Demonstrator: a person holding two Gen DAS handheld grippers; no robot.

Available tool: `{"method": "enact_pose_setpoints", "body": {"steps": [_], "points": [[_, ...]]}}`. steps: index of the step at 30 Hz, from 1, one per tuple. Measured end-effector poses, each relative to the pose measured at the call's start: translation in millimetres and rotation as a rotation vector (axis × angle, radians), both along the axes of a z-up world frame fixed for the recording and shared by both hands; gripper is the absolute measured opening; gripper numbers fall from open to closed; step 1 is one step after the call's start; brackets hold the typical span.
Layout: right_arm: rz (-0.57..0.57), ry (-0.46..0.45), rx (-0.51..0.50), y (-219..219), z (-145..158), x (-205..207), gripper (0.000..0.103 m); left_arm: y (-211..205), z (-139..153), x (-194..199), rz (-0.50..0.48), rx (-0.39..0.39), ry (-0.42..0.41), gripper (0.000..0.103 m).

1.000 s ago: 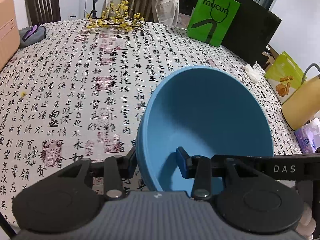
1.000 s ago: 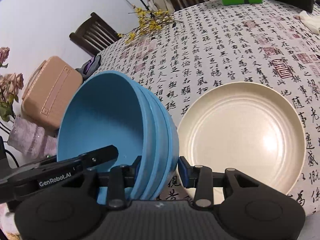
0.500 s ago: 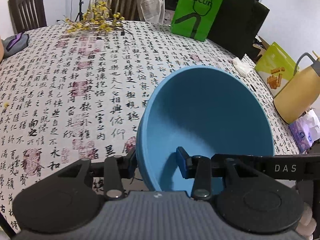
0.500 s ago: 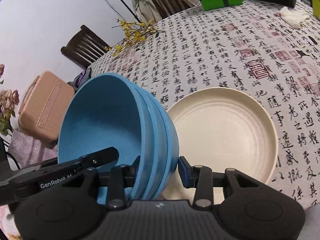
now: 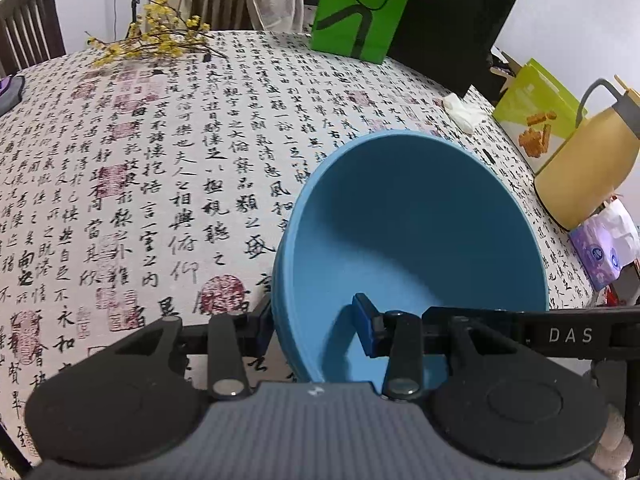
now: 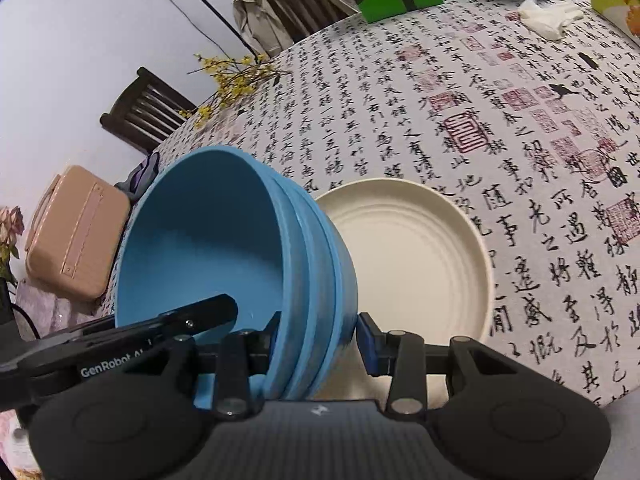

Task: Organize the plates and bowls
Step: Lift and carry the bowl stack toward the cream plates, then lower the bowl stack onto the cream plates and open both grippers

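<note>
Left wrist view first: the green paper bag (image 5: 362, 8) at the far edge of the table reads "mucun" in black, and the black bar of the right gripper (image 5: 568, 334) crossing the lower right says "DAS"; in the right wrist view the left gripper (image 6: 116, 354) pokes in from the left with "GenRobot.AI" printed on it; the tablecloth (image 5: 160, 168) is white cloth covered in black brush calligraphy with red seal stamps. The stack of blue bowls (image 6: 248, 264) looks like three matte, smooth round bowls nested together, tilted on edge above the table; the left gripper (image 5: 312, 322) is clamped on the stack's rim, one blue pad inside and one outside; the right gripper (image 6: 318, 338) pinches the opposite rim the same way, so both sets of jaws are closed on the bowls. Just beside the stack lies a cream plate (image 6: 420, 256), round, flat on the cloth, with concentric ridges; a glossy mustard-yellow jug (image 5: 588, 164) with a grey handle stands at the table's right edge.
</note>
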State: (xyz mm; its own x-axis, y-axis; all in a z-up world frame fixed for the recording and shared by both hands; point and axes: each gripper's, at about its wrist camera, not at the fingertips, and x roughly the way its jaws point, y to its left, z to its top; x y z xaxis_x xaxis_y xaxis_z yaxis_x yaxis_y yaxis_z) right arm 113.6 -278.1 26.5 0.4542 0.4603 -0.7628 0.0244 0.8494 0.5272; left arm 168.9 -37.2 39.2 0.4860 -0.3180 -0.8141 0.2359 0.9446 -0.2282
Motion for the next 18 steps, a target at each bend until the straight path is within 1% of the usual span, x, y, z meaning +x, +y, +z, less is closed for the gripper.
{"method": "enact_pose_setpoints", "body": {"steps": [9, 18], "points": [[-0.019, 0.019, -0.008, -16, -11, 3, 0.038, -17, -10, 6, -0.028, 0.007, 0.027, 0.041], [-0.023, 0.027, -0.026, -24, -18, 7, 0.038, -27, -19, 15, -0.038, 0.004, 0.055, 0.041]]}}
